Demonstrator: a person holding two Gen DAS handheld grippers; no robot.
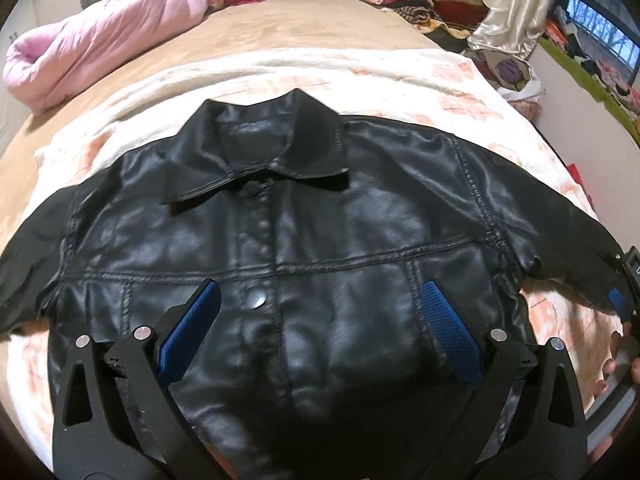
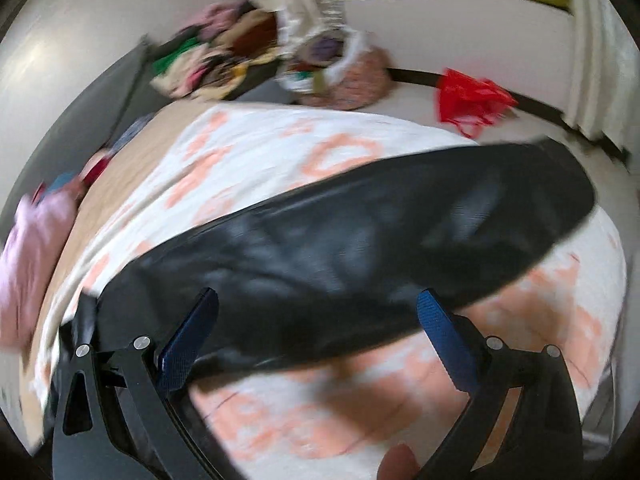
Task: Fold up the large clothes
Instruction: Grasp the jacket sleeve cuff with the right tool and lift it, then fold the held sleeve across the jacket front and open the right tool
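- A black leather jacket (image 1: 304, 248) is being shown spread front-up and buttoned on the patterned blanket (image 1: 460, 80) covering the bed, collar toward the far edge, sleeves out toward both side edges.
- The left gripper (image 1: 316, 312) is being held wide open above the jacket's lower front, nothing gripped.
- The right gripper (image 2: 318, 316) is likewise being held wide open over the right sleeve (image 2: 400, 232); this view is blurred, so contact cannot be judged.
- The step in hand is judged to be folding that sleeve inward.
- The cuff should be pinched near the blanket's right edge, lifted little, and laid across the chest.
- Stiff leather is best creased along the shoulder seam (image 1: 480, 200).
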